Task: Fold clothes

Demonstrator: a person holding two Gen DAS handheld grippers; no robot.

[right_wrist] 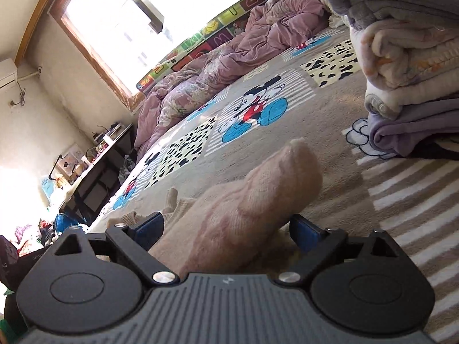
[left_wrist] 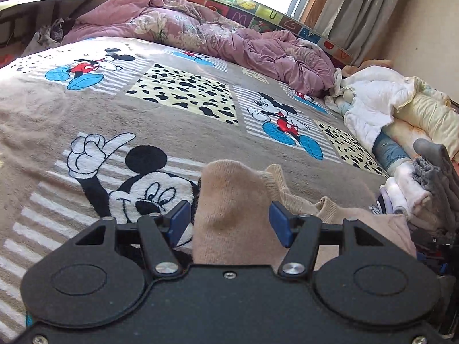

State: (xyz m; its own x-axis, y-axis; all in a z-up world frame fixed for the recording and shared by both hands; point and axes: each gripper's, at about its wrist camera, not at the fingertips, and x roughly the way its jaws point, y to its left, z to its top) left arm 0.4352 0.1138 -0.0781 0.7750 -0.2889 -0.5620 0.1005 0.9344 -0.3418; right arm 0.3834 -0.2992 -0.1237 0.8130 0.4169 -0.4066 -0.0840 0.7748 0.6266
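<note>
While the beige knit garment (left_wrist: 235,215) is lying bunched on the Mickey blanket (left_wrist: 114,109), I am seeing my left gripper (left_wrist: 229,223) and right gripper (right_wrist: 226,229) both spread wide, each straddling a fold, beside the folded stack (right_wrist: 410,66).

Open blanket (left_wrist: 178,114) ahead – folded stack (right_wrist: 413,66) blocking rt, quilt (left_wrist: 200,28) at far edge.

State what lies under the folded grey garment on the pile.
Under the grey garment lie a cream fleece bundle and a purple garment, on the Mickey blanket. Their inner folds are hidden.
</note>
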